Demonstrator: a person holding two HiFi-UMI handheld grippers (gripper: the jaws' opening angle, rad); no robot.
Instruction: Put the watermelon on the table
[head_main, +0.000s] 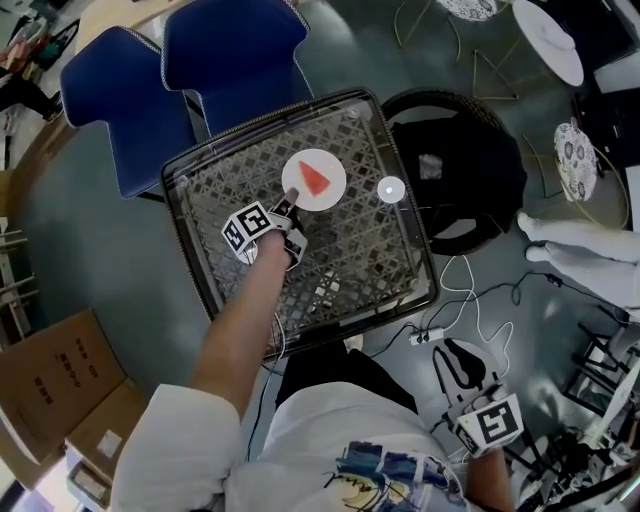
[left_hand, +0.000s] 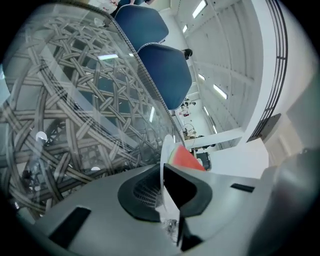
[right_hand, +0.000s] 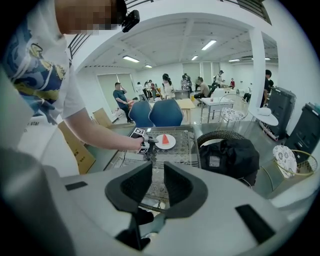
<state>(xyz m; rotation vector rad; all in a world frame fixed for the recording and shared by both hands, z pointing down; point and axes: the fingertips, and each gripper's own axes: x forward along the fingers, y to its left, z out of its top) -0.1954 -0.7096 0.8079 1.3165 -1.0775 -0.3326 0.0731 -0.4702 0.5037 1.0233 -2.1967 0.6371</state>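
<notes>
Placing step | left tongs clamp the rim of the white plate carrying the watermelon slice at the glass surface | right tongs hang low, slightly parted, empty | next, likely: settle plate flat, then release.

Glass-topped table bears plate and small disc
</notes>
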